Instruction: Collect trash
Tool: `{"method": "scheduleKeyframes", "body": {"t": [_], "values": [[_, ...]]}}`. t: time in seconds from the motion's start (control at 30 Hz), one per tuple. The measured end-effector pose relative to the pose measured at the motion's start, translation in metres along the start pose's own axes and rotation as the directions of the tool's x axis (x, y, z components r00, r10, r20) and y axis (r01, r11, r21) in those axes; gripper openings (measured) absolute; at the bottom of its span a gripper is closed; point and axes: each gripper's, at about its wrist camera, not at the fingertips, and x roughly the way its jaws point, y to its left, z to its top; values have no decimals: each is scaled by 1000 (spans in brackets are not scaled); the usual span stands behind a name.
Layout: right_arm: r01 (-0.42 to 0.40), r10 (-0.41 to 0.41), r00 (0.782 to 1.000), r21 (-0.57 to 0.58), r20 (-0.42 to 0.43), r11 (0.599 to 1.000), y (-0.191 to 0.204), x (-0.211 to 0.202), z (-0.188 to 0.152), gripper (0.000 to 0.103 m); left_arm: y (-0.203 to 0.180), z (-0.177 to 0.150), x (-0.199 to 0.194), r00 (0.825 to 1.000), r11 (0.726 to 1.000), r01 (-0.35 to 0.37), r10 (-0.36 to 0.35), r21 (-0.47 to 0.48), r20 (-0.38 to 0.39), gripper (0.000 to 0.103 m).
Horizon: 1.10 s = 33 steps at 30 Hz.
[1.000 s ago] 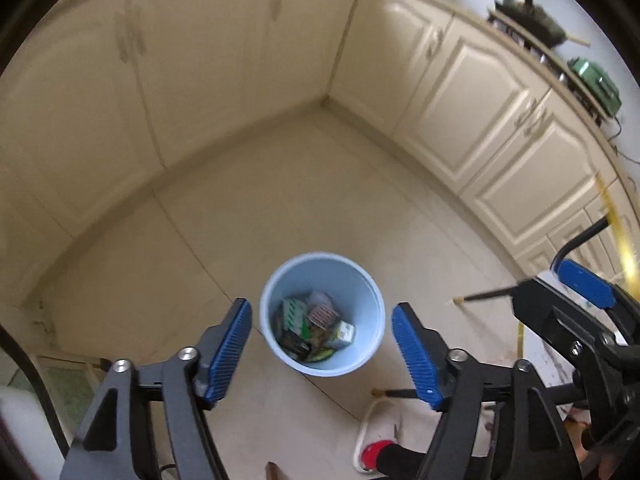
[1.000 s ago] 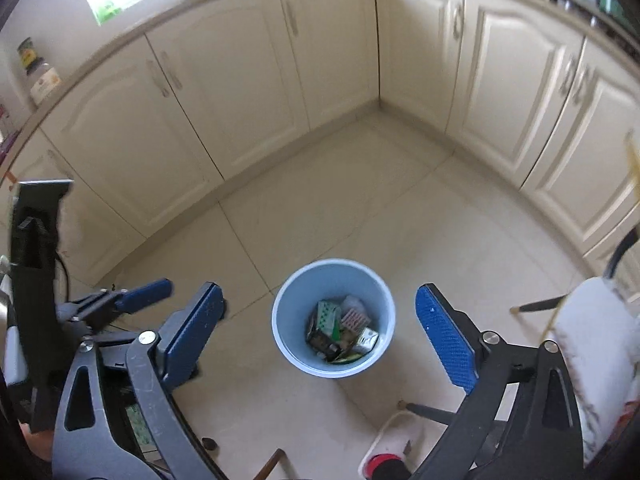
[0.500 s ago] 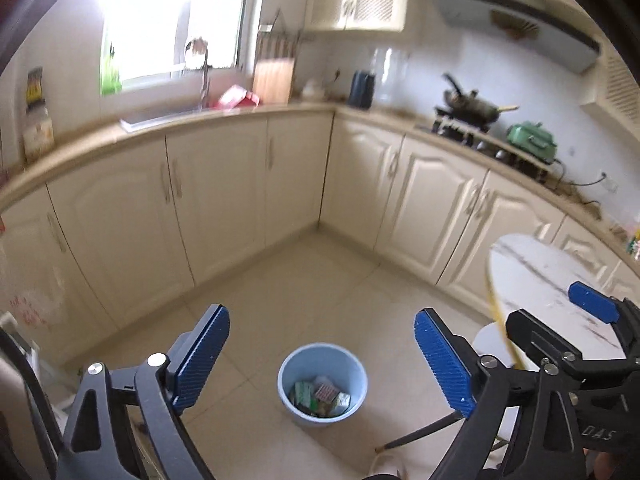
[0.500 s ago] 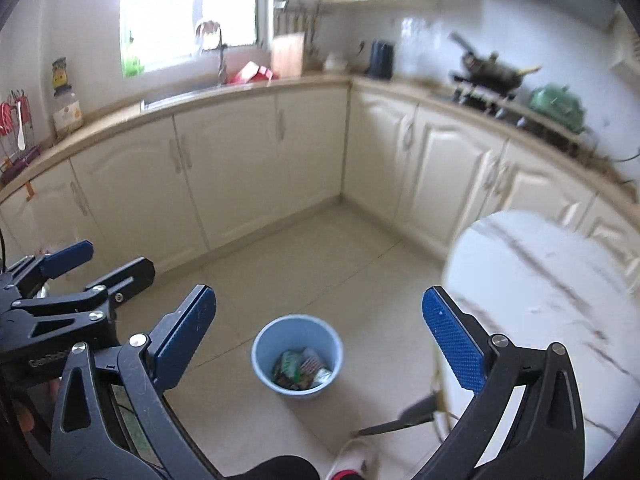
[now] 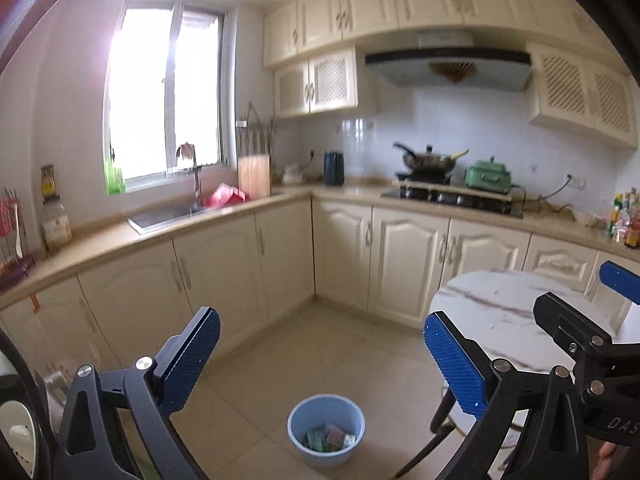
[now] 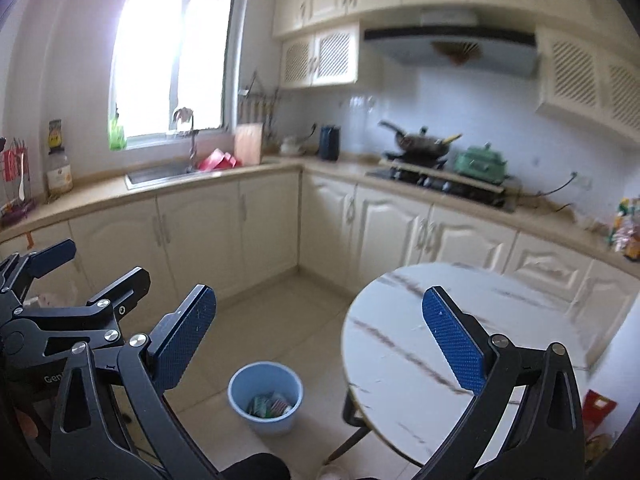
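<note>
A light blue trash bin (image 5: 326, 429) stands on the tiled floor and holds several pieces of packaging trash (image 5: 329, 438). It also shows in the right wrist view (image 6: 265, 396) left of the round table. My left gripper (image 5: 320, 360) is open and empty, held high above the bin. My right gripper (image 6: 320, 344) is open and empty, also high, between the bin and the table. The right gripper's body shows at the right of the left wrist view (image 5: 580, 340).
A round white marble table (image 6: 448, 344) on dark legs stands right of the bin. Cream cabinets (image 5: 280, 264) run along the back with a sink (image 5: 168, 212), a stove with a pan (image 5: 432, 160) and a green pot (image 5: 490, 172).
Both grippers rose and tilted up from looking straight down into the bin to facing the kitchen wall. The bin now looks small and low. The table has come into view.
</note>
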Motion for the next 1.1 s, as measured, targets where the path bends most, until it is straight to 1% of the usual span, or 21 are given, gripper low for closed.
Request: {"method": "scheduleKeyframes", "body": {"t": [0.07, 0.1, 0.13, 0.2, 0.23, 0.3, 0.43, 0.47, 0.57, 0.6, 0.67, 0.73, 0.77, 0.8, 0.87, 0.97, 1.1], "values": [[14, -15, 999, 9, 32, 1000, -5, -22, 2, 103, -8, -9, -28, 999, 1000, 17, -17, -3, 45, 102], [21, -22, 999, 11, 46, 1000, -7, -31, 3, 103, -9, -21, -30, 998, 1000, 23, -23, -3, 56, 102], [33, -33, 998, 13, 61, 999, -8, -42, 3, 103, -13, -25, -46, 997, 1000, 29, -28, 0, 77, 102], [65, -66, 993, 16, 96, 998, -9, -65, 4, 103, -11, -40, -62, 993, 999, 35, -35, 3, 111, 102], [74, -75, 991, 17, 107, 997, -9, -70, 5, 103, -10, -45, -72, 991, 999, 36, -36, 3, 129, 102], [100, -102, 985, 20, 138, 995, -11, -89, 7, 103, -12, -54, -96, 984, 999, 41, -41, 2, 174, 102], [140, -141, 970, 23, 196, 990, -16, -120, 13, 103, 2, -82, -117, 967, 997, 75, -68, -19, 247, 102], [154, -155, 965, 25, 211, 988, -15, -127, 14, 103, 3, -87, -129, 962, 996, 85, -76, -24, 264, 102], [176, -179, 955, 32, 236, 984, -14, -138, 14, 103, 13, -105, -138, 955, 996, 86, -78, -15, 286, 102], [178, -181, 954, 33, 239, 983, -14, -140, 13, 103, 17, -110, -136, 954, 996, 83, -76, -13, 291, 102], [177, -180, 954, 37, 239, 984, -16, -144, 10, 103, 19, -122, -148, 948, 997, 79, -73, -6, 311, 102], [176, -182, 953, 44, 243, 983, -17, -143, 6, 103, 23, -128, -143, 947, 997, 75, -71, 0, 314, 102], [178, -184, 952, 49, 245, 983, -19, -144, 5, 103, 25, -134, -148, 946, 997, 75, -73, 4, 315, 102], [180, -187, 951, 51, 246, 982, -18, -144, 4, 103, 27, -133, -139, 947, 997, 77, -75, 5, 313, 102], [184, -191, 950, 54, 246, 981, -20, -146, 2, 103, 29, -136, -138, 947, 996, 86, -84, 5, 310, 102], [200, -209, 940, 61, 271, 978, -16, -151, -2, 103, 33, -136, -136, 946, 995, 95, -90, 1, 312, 102], [204, -213, 941, 62, 262, 977, -19, -148, -2, 103, 32, -129, -128, 949, 996, 88, -86, 5, 305, 102]]}}
